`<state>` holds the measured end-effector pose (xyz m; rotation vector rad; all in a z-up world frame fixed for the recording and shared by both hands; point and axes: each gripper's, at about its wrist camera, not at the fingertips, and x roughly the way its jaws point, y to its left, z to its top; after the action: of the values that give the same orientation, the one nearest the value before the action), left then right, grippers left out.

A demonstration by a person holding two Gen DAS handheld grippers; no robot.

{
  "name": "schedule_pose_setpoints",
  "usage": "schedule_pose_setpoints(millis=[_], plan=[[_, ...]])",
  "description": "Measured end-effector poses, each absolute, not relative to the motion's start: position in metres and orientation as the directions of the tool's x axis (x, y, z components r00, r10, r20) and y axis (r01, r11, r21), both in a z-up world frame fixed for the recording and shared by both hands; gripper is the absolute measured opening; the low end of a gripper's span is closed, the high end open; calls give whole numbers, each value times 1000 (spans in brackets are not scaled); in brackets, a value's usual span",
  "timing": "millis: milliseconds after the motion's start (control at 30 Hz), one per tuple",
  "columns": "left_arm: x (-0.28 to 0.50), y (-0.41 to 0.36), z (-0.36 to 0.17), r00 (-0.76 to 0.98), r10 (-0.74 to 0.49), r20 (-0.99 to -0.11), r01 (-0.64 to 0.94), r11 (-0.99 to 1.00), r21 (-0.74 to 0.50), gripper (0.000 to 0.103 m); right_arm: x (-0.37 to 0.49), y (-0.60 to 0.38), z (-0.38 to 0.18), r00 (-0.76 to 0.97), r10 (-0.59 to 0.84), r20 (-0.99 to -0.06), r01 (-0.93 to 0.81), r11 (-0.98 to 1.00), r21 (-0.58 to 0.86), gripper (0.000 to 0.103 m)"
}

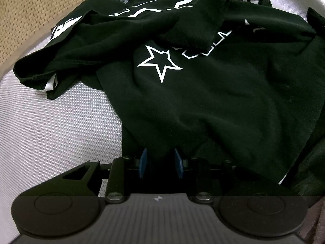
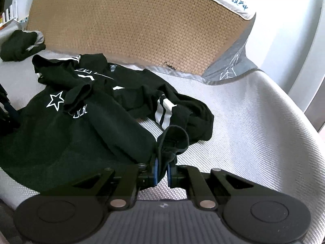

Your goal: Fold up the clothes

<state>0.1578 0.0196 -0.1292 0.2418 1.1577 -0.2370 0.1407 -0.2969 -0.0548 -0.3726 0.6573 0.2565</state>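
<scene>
— Listing your items: one black T-shirt (image 1: 203,93), crumpled, lying on the pale woven bed cover (image 1: 56,126); white outlined star (image 1: 159,62) on the chest, white sleeve stripes (image 2: 165,109) to the right.

— And my tools?

— Your right gripper (image 2: 161,170): clenched on a bunched fold of the shirt's edge, cloth pinched between its blue pads (image 2: 156,169). Your left gripper (image 1: 159,162): jaws parted, blue pads (image 1: 143,160) at the shirt's near hem; whether cloth sits between them, I cannot tell.

— Surroundings?

— One tan woven mat (image 2: 132,26) beyond the shirt. One second dark garment (image 2: 20,44) at the far left, apart.
</scene>
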Motion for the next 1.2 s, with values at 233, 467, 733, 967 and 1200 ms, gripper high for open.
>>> schedule_pose_setpoints(millis=[233, 467, 733, 967, 1200], plan=[[164, 27, -131, 381, -61, -923, 313, 948, 66, 33, 143, -299, -55, 734, 142, -664, -356, 913, -198, 12], [161, 19, -130, 383, -56, -922, 292, 954, 63, 33, 144, -306, -47, 731, 163, -662, -358, 918, -169, 17], [162, 23, -130, 382, -63, -922, 294, 954, 57, 33, 149, -324, -44, 724, 164, -670, -321, 940, -118, 25], [163, 25, -129, 383, -66, -921, 298, 953, 55, 33, 149, -341, -37, 752, 121, -647, -270, 953, -135, 34], [165, 28, -128, 379, -72, -923, 302, 952, 49, 34, 151, -343, -34, 766, 142, -628, -276, 953, -121, 34]])
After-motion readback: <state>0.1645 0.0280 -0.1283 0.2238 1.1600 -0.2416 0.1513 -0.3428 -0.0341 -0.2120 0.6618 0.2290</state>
